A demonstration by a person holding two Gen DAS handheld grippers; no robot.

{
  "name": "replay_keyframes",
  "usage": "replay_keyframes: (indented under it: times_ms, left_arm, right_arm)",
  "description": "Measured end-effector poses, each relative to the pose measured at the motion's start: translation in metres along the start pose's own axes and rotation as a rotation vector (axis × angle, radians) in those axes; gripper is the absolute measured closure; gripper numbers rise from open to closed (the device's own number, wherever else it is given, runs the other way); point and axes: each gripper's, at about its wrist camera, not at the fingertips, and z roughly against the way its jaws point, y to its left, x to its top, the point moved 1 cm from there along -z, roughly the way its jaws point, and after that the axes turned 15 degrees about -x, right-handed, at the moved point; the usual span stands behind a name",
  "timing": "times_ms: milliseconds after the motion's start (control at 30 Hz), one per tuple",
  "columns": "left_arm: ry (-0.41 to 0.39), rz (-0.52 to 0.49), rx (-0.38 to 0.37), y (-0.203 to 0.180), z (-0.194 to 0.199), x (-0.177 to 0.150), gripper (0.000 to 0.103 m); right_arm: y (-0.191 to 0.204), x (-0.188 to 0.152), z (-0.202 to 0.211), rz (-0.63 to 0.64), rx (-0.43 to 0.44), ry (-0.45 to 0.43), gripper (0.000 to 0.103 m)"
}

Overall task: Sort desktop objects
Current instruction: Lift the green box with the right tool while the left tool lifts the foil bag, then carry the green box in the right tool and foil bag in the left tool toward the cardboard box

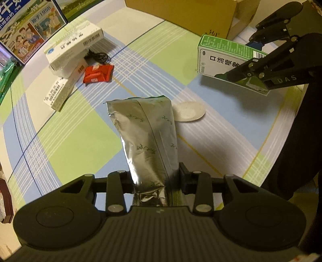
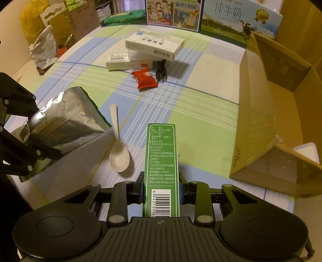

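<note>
My left gripper [image 1: 156, 181] is shut on a silver foil pouch [image 1: 145, 137] printed with green marks, held above the checked tablecloth; the pouch [image 2: 64, 125] also shows at the left of the right wrist view. My right gripper [image 2: 161, 190] is shut on a green medicine box [image 2: 162, 159] with a barcode, held lengthwise between the jaws. In the left wrist view that green box [image 1: 225, 58] hangs at the upper right in the right gripper [image 1: 259, 70]. A white plastic spoon [image 2: 118, 149] lies on the cloth between pouch and box.
Two white medicine boxes [image 2: 155, 43] are stacked at the far middle, with a red snack packet [image 2: 146, 78] and a black cable [image 2: 161, 71] beside them. An open cardboard box [image 2: 267, 112] stands at the right. Milk cartons [image 2: 239, 18] line the back edge.
</note>
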Motion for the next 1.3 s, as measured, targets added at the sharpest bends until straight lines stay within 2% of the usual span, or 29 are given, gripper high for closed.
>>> replay_keyframes:
  times_ms: [767,1300]
  left_arm:
    - [-0.027,-0.067,0.045,-0.039,0.038,0.024,0.070]
    - [-0.038,-0.132,0.064,-0.067,0.052,0.057,0.070]
  right_arm:
    - [-0.032,0.006,0.057,-0.040,-0.029,-0.082,0.075]
    - [-0.064,0.005,0.084,-0.079,-0.053,-0.116,0.075]
